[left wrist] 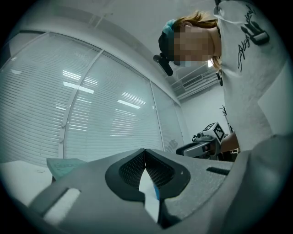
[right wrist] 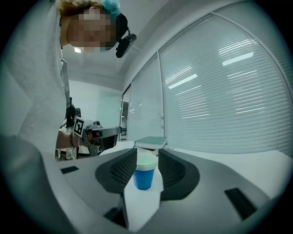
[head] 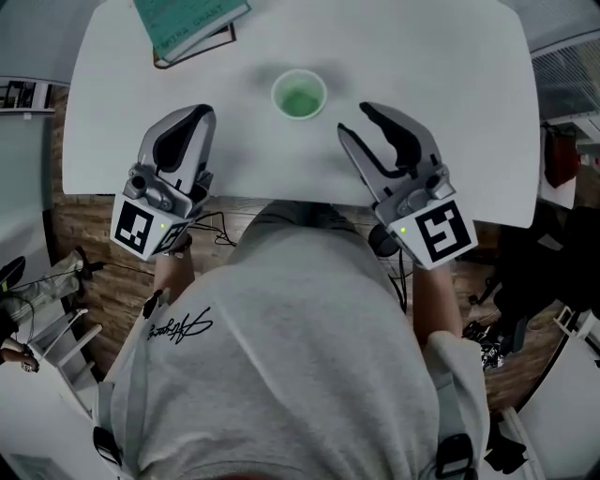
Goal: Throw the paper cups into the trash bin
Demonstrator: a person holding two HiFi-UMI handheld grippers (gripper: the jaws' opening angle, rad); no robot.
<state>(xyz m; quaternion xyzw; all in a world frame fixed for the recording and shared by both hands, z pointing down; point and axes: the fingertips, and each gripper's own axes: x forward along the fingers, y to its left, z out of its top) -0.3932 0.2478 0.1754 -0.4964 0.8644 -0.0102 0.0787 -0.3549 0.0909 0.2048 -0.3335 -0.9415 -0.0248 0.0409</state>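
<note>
A paper cup [head: 299,96], blue outside with a pale green rim and inside, stands upright on the white table [head: 450,112]. In the right gripper view the cup [right wrist: 144,172] shows through the gap between the jaws, a short way ahead and untouched. My right gripper [head: 354,119] is open just right of the cup, with nothing between its fingers. My left gripper [head: 194,120] rests shut and empty at the table's near edge, left of the cup; its jaws meet tip to tip [left wrist: 145,153]. No trash bin is in view.
A teal book [head: 187,23] lies at the table's far left corner, also seen as the book [right wrist: 151,142] beyond the cup. The person's grey-shirted torso [head: 281,356] fills the near side. Cables and stands sit on the wooden floor [head: 84,244] beside the table.
</note>
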